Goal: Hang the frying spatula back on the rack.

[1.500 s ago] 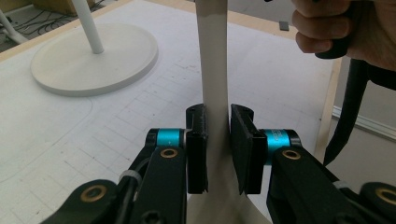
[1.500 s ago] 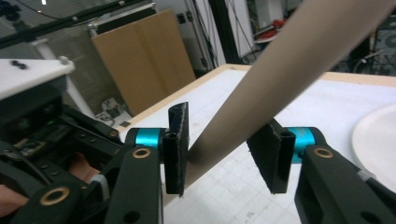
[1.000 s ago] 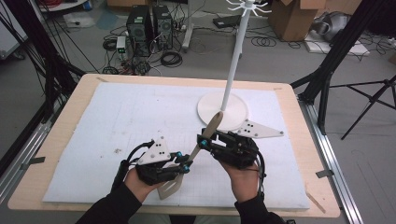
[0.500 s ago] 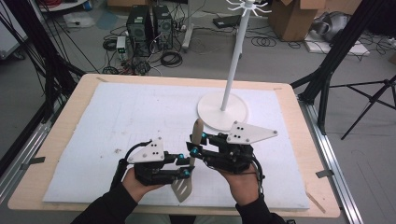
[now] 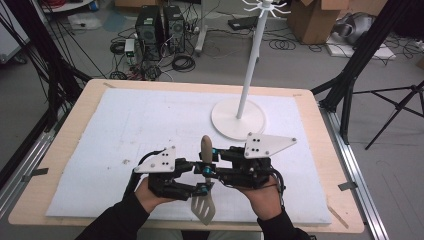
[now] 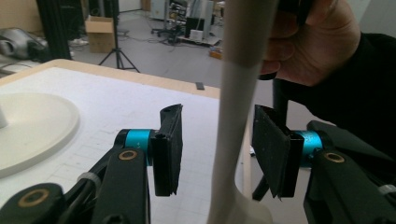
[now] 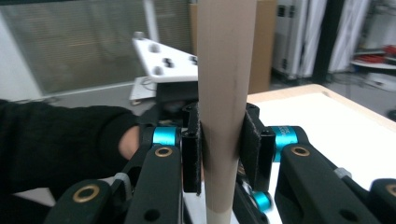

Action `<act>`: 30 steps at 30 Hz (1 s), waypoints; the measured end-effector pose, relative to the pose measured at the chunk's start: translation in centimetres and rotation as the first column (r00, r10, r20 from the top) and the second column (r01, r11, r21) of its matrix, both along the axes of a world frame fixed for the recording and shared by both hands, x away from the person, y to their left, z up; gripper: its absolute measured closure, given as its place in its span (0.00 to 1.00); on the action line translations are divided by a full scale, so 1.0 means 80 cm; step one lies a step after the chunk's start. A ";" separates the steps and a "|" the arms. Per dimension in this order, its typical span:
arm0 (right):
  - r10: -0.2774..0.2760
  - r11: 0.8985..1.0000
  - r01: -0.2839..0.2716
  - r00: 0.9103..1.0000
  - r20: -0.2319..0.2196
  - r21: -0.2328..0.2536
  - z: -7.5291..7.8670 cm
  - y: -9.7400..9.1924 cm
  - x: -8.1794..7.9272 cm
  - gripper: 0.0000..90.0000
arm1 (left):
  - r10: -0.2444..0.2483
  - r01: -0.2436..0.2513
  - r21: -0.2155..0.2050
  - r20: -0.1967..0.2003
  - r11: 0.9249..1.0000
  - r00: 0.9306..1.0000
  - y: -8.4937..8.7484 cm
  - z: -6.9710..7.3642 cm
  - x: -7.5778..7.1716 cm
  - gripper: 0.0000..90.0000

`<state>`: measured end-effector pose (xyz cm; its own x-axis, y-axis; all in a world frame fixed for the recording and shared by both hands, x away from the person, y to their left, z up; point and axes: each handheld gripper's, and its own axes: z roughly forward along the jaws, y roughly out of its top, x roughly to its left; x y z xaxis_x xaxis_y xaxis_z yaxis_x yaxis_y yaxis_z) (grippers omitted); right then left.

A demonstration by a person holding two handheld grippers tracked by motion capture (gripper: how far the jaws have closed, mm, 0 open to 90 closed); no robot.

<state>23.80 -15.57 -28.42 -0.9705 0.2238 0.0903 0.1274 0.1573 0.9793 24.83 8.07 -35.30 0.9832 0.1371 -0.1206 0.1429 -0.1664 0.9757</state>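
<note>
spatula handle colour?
Light brown, wood-toned; the spatula handle shows best in the right gripper view, clamped in the right gripper.

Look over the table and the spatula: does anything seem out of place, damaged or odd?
Nothing stands out. The spatula is whole, gripped at its handle by the right gripper, while the left gripper's fingers have just been opening off it. The white stand is upright on the table.

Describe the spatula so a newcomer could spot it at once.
Start at the white mat and go to its near edge, where the two grippers meet. The spatula stands between them: a tan wooden handle pointing away, a slotted grey blade hanging over the mat's edge.
</note>
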 end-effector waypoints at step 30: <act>-0.143 0.990 0.142 0.989 0.031 0.018 -0.006 0.004 -0.008 0.81 | 0.127 -0.129 0.085 0.036 0.988 0.991 -0.005 0.000 -0.009 0.86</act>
